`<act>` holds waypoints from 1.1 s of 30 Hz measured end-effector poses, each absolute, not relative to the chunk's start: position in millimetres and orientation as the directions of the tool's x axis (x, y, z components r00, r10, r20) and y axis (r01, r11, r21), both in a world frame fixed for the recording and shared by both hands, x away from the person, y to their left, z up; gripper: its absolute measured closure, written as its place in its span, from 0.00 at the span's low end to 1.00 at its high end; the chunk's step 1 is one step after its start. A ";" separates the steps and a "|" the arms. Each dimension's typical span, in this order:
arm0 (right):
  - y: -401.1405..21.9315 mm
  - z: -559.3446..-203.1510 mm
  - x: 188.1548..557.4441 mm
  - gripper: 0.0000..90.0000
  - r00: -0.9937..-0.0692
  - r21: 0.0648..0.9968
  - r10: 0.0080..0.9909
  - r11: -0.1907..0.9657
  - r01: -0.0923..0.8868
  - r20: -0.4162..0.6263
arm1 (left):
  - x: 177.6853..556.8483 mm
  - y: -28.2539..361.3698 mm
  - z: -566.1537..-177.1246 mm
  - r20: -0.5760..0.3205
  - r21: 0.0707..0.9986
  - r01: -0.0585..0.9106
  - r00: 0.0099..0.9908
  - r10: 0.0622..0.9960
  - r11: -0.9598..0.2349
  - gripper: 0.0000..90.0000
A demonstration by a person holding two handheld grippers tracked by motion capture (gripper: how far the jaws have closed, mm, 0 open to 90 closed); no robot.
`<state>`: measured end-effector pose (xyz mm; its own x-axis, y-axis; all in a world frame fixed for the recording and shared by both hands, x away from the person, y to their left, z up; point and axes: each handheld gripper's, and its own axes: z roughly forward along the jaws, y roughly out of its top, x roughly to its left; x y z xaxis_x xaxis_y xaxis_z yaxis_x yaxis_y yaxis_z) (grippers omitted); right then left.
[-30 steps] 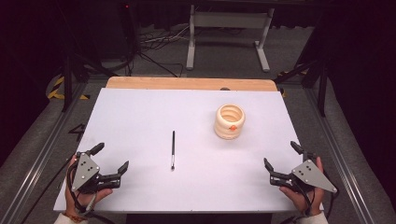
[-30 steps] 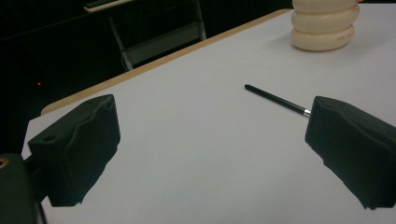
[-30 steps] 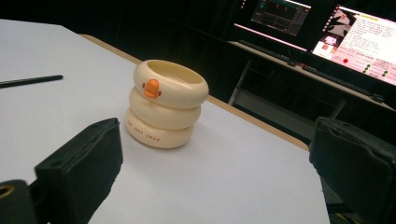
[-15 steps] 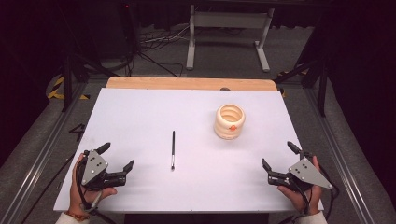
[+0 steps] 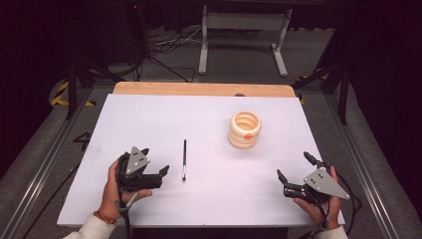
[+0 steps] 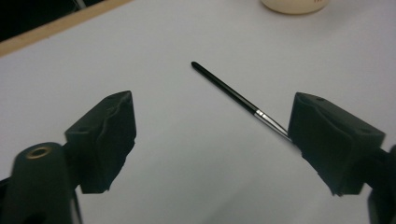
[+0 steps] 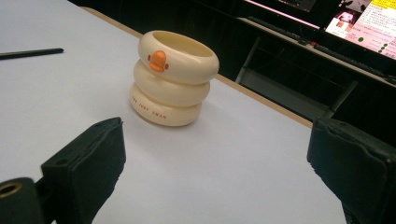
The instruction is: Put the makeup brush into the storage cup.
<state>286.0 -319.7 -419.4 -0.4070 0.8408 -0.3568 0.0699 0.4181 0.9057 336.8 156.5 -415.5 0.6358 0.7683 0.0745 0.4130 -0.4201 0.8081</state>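
The left claw has slid in closer to the thin black paintbrush than it was a moment ago. Its jaws are wide open with nothing in them, and the brush tip sits right by one jaw. I think it wants to pick the brush up. The right claw is open and empty too, near the counter corner. The cream duck cup stands well apart, with lots of bare room around.
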 end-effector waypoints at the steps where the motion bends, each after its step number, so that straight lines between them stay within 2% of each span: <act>1: -319.6 -419.8 286.2 0.05 -0.408 0.903 0.840 0.423 0.075 -0.359 | 336.8 156.5 -415.5 0.074 0.808 0.413 0.636 0.768 -0.420 0.24; 3: -319.7 -420.2 286.3 0.06 -0.410 0.902 0.839 0.425 0.078 -0.359 | 344.0 147.2 -415.9 0.061 0.775 0.447 0.651 0.757 -0.447 0.24; 6: -319.3 -421.5 287.6 0.06 -0.410 0.898 0.837 0.432 0.088 -0.362 | 356.5 133.7 -418.0 -0.008 0.709 0.536 0.657 0.754 -0.459 0.30; 7: -319.2 -421.8 288.1 0.06 -0.410 0.896 0.836 0.435 0.092 -0.364 | 364.0 126.5 -419.3 -0.047 0.661 0.587 0.655 0.754 -0.468 0.30; 12: -319.2 -423.1 289.3 0.06 -0.414 0.894 0.836 0.437 0.103 -0.361 | 384.2 112.4 -421.0 -0.109 0.552 0.688 0.619 0.778 -0.471 0.34; 16: -319.5 -423.7 290.2 0.06 -0.414 0.891 0.836 0.440 0.111 -0.361 | 396.0 104.9 -424.9 -0.127 0.480 0.732 0.603 0.787 -0.483 0.43; 22: -319.5 -425.0 291.6 0.06 -0.415 0.889 0.836 0.442 0.121 -0.359 | 411.5 91.7 -431.0 -0.177 0.385 0.789 0.572 0.801 -0.479 0.48; 27: -319.3 -425.3 291.8 0.07 -0.415 0.888 0.836 0.442 0.124 -0.358 | 416.4 85.3 -430.4 -0.159 0.345 0.805 0.558 0.815 -0.483 0.51; 33: -318.2 -425.6 292.2 0.07 -0.421 0.886 0.833 0.446 0.129 -0.358 | 417.2 74.5 -428.7 -0.043 0.295 0.774 0.596 0.802 -0.560 0.61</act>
<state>292.2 -318.2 -425.6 -0.4215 0.8331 -0.3581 0.1290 0.4460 0.8857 417.2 74.5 -428.7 0.5963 0.8016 -0.0431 0.7741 -0.5600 0.2953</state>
